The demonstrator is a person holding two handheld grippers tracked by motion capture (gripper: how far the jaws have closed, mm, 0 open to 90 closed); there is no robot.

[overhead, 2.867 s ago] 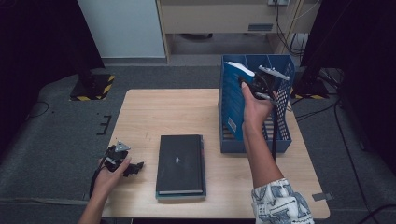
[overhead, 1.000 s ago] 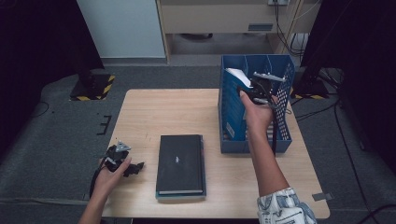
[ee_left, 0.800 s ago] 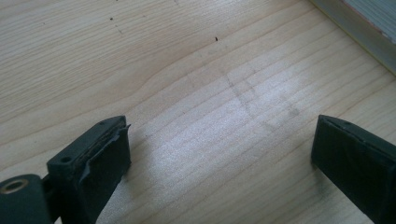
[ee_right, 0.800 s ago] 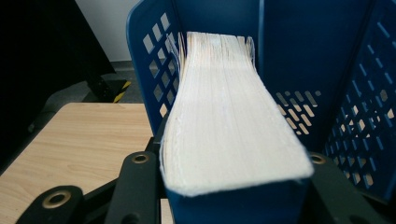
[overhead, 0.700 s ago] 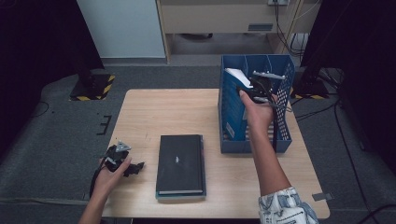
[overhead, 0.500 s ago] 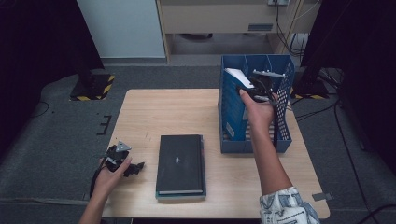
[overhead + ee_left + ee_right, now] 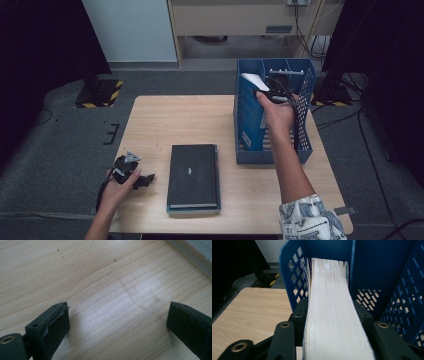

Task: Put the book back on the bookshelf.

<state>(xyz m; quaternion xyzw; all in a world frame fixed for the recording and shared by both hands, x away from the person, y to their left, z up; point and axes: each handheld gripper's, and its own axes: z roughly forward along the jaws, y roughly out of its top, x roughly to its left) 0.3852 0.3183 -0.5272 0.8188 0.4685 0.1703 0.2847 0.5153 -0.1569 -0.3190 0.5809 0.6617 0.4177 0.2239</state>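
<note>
My right gripper (image 7: 276, 87) is shut on a thick book (image 7: 332, 315), its white page edges facing the right gripper view. The jaws press on both covers. The book stands on edge, tilted, in a slot of the blue perforated file rack (image 7: 248, 125) at the table's right; its white corner (image 7: 252, 81) pokes above the rack's left wall (image 7: 294, 270). A second book (image 7: 194, 175), black, lies flat on the table's front middle. My left gripper (image 7: 142, 179) rests low at the front left, open (image 7: 117, 322), with bare wood between its jaws.
The wooden table (image 7: 170, 120) has free room at its left and back. The lying book's edge (image 7: 197, 255) shows to the right of the left gripper. Grey floor, cables and dark stands surround the table.
The right hand has eased the held book slightly lower into the rack slot. The left hand and the black book have not moved.
</note>
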